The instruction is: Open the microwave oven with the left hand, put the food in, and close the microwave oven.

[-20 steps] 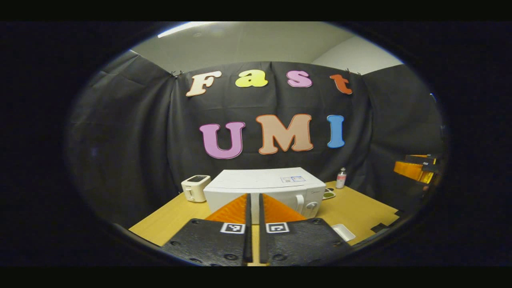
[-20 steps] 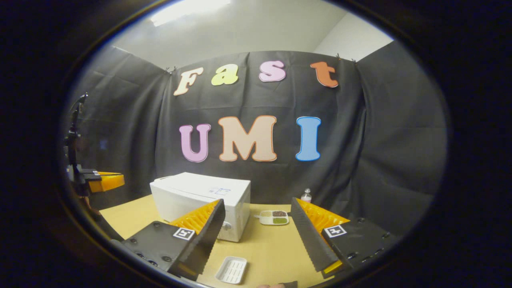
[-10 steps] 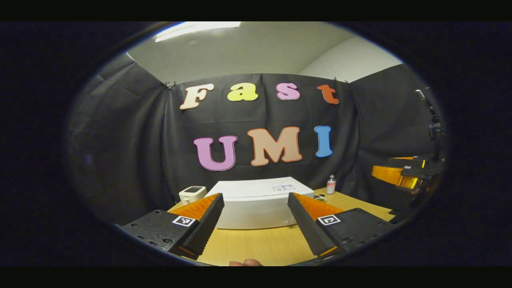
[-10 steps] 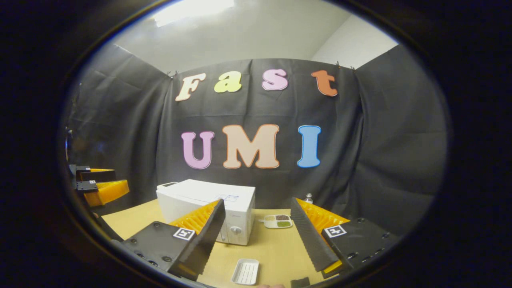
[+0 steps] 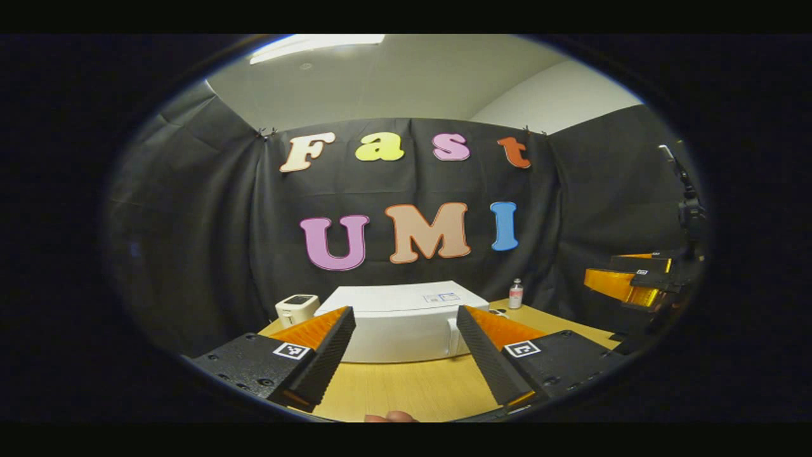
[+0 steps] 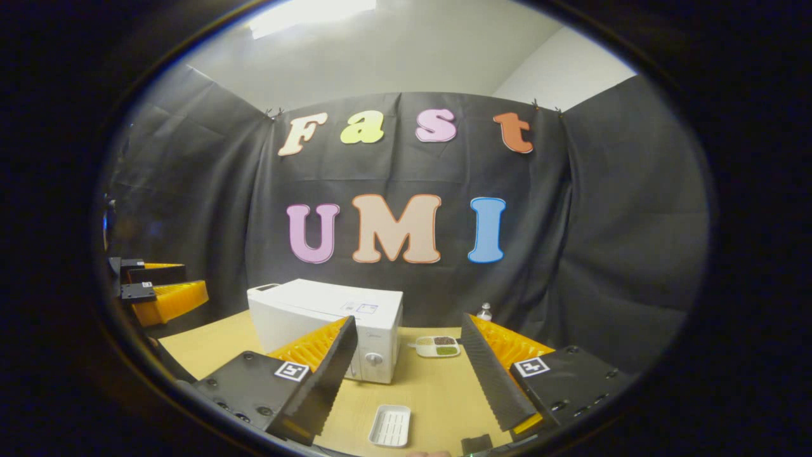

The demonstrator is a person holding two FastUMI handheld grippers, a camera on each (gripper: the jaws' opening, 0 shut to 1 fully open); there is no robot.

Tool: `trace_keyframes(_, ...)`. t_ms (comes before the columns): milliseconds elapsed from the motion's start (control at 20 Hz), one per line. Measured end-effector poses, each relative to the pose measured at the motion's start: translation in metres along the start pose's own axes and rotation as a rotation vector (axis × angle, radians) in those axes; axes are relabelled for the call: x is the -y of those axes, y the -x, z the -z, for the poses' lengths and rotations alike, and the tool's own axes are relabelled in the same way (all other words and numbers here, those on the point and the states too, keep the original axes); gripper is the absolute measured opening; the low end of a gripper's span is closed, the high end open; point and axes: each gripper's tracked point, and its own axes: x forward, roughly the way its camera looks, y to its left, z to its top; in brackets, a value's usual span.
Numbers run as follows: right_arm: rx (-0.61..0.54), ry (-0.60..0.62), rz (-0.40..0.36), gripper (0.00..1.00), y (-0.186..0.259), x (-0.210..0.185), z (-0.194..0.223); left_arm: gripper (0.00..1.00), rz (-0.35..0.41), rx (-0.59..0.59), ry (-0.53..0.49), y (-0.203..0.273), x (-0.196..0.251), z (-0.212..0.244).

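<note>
A white microwave oven [image 5: 401, 320] stands shut on the wooden table [image 5: 406, 387]; in the right gripper view the microwave oven [image 6: 330, 317] shows its dials on the right side. My left gripper [image 5: 406, 343] hangs open in front of it, some way back, holding nothing. The right gripper [image 6: 406, 362] is open and empty too. A divided food tray [image 6: 438, 346] with brown and green portions lies right of the oven. At the far right of the left gripper view I see the right gripper [image 5: 628, 279]; the left gripper [image 6: 158, 292] appears at the left of the right gripper view.
A small white toaster [image 5: 296, 309] sits left of the oven. A small bottle [image 5: 516, 294] stands at the back right near the cloth wall. A white ridged dish [image 6: 390, 425] lies on the table near the front. A fingertip [image 5: 390, 417] pokes in at the bottom edge.
My left gripper went from shut to open a second ago and pulled back from the oven. Both views have shifted slightly since; the right gripper stays open.
</note>
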Motion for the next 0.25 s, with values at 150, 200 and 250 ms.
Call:
trace_keyframes(150, -0.002, -0.002, 0.010, 0.94, -0.0011, 0.0027, 0.0014, 0.95, 0.003, -0.009, -0.005, -0.0001, -0.0010, 0.0041)
trace_keyframes(200, 0.006, 0.000, 0.012, 0.94, -0.0022, 0.0031, -0.0010, 0.95, 0.006, -0.005, -0.005, -0.0003, -0.0013, 0.0039)
trace_keyframes(250, 0.008, 0.003, 0.011, 0.94, -0.0045, 0.0028, -0.0011, 0.95, 0.005, -0.002, -0.005, -0.0014, -0.0014, 0.0028)
